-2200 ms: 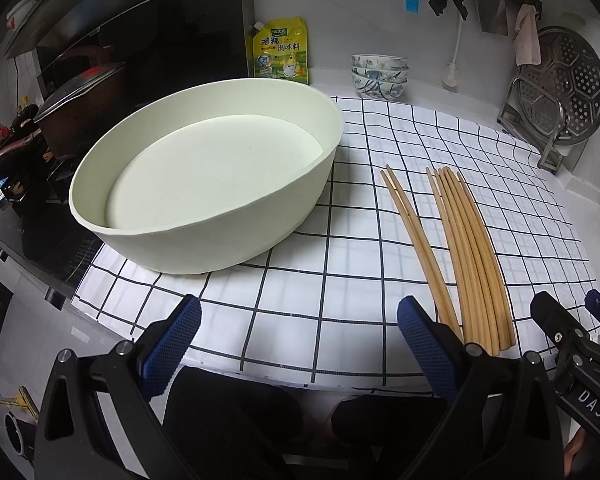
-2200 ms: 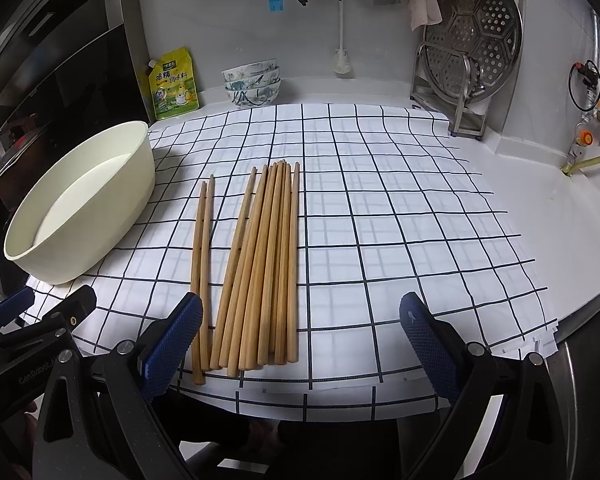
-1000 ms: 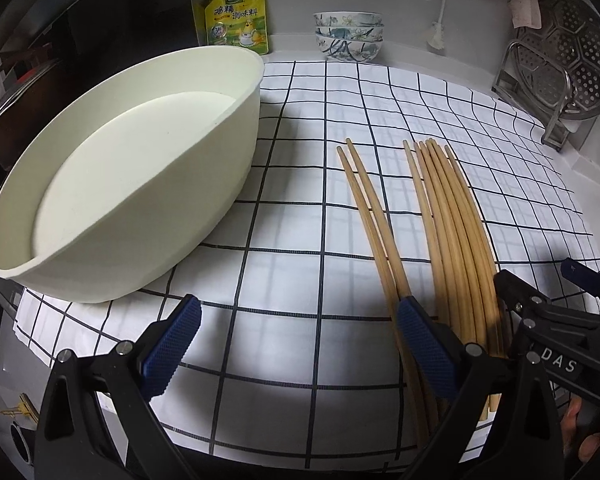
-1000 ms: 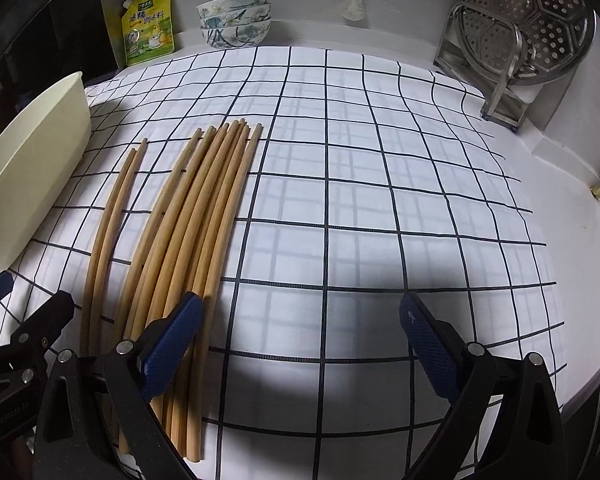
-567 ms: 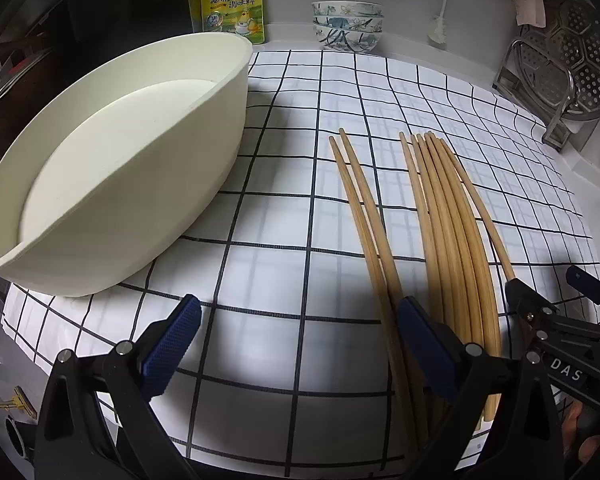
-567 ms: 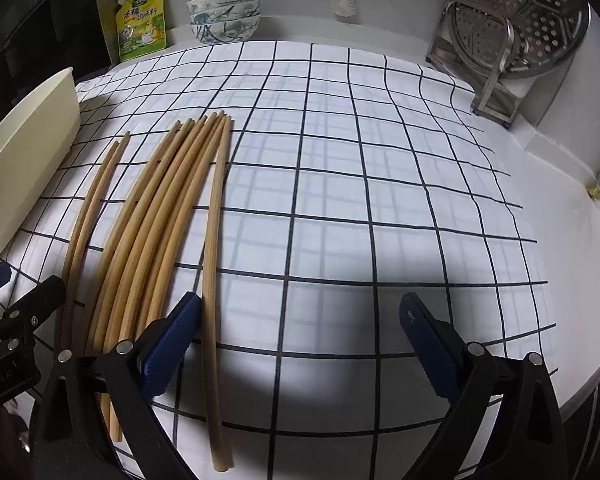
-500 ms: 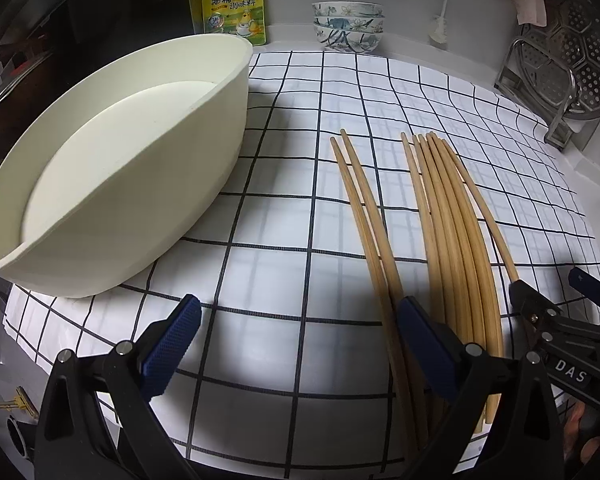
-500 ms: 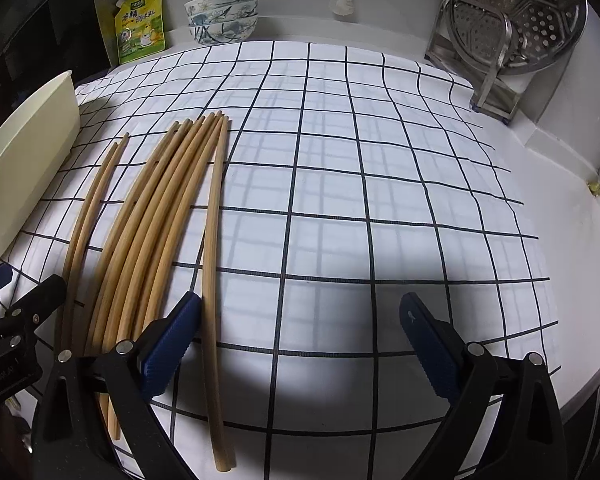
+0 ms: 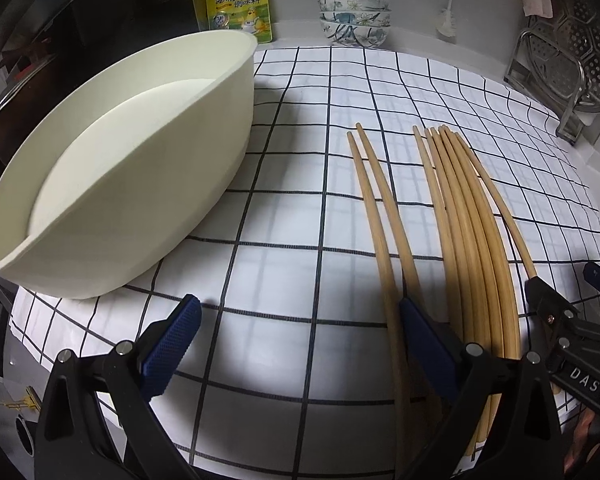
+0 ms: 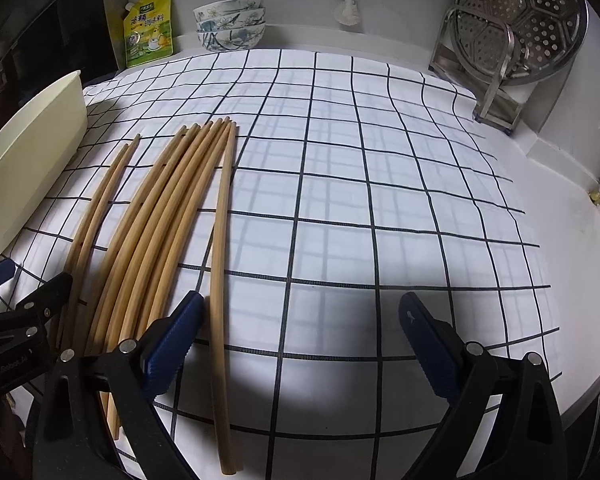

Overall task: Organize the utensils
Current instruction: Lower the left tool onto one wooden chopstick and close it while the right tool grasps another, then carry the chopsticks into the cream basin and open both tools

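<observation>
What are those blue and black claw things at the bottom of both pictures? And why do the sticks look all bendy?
Those claws are grabbing tools. A person holds one in each hand, and each tool has a small camera looking out along its jaws. One picture comes from the left gripper, the other from the right gripper. Both have their jaws open and hold nothing.

On the checkered cloth lie wooden chopsticks: two set apart on the left, a bunch beside them, and one chopstick fanned out to the right. They are really straight; the round camera lens bends them. A big cream basin sits on the left. At the back stand stacked bowls, a yellow pouch and a metal steamer rack.
</observation>
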Tool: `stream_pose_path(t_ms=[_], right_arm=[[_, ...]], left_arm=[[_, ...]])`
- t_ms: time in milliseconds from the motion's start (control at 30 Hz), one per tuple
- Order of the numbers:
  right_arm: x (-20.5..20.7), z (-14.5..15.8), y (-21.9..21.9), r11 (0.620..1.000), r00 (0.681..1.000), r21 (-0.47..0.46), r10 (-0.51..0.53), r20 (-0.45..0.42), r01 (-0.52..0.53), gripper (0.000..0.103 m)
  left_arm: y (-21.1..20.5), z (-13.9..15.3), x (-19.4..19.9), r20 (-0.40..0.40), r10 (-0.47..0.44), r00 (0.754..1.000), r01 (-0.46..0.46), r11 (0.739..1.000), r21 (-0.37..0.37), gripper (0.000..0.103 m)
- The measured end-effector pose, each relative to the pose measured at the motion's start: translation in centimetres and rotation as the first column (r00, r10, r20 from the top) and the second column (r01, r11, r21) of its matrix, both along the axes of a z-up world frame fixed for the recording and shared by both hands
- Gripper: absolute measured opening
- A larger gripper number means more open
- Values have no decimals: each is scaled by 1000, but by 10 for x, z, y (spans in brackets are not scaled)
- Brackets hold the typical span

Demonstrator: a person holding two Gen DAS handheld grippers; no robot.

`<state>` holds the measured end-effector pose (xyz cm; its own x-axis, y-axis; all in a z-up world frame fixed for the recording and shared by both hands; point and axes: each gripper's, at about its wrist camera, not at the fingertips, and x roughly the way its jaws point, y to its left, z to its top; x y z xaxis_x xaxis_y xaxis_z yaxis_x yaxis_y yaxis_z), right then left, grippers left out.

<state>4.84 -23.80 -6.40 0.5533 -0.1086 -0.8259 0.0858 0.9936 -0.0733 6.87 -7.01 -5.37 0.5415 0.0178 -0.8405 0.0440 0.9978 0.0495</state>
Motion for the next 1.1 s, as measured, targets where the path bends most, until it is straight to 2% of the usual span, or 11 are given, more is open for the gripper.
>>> stream_pose_path(t_ms=[67, 167, 233, 267, 333, 400, 433, 600, 767, 933, 1100], right_arm=[[0, 0, 3, 1000, 1000, -12, 9, 15, -8, 93], [-2, 1, 7, 999, 999, -2, 42, 23, -42, 79], [-3, 2, 11, 997, 997, 11, 72, 26, -72, 58], [-3, 3, 14, 996, 996, 12, 89, 26, -89, 53], [-3, 4, 23, 991, 991, 19, 135, 24, -135, 26], [-3, 4, 30, 987, 987, 22, 161, 21, -162, 13], [-3, 5, 33, 986, 986, 18, 166, 21, -166, 7], [-1, 6, 23, 984, 989, 106, 144, 20, -145, 6], [-5, 16, 11, 979, 995, 181, 91, 35, -96, 6], [-7, 45, 16, 973, 992, 212, 76, 101, -96, 6], [3, 83, 40, 958, 976, 239, 119, 180, -161, 6]], left_arm=[[-2, 1, 1, 2, -9, 1000, 9, 1000, -17, 89], [-8, 3, 0, 10, -36, 999, 36, 999, -31, 70], [-12, 5, -2, 15, -56, 998, 57, 998, -32, 53], [-14, 6, -2, 17, -63, 998, 64, 997, -32, 49], [-15, 6, -4, 15, -82, 997, 83, 995, -48, 26], [-16, 7, -4, 7, -94, 996, 94, 994, -60, 10], [-17, 7, -3, 3, -100, 995, 100, 993, -65, 7], [-13, 8, 0, -20, -115, 993, 112, 988, -108, 7], [-8, 20, -1, -7, -128, 992, 125, 982, -143, 7], [-4, 48, -1, 43, -163, 986, 168, 970, -178, 7], [20, 84, 6, 111, -153, 982, 173, 963, -206, 7]])
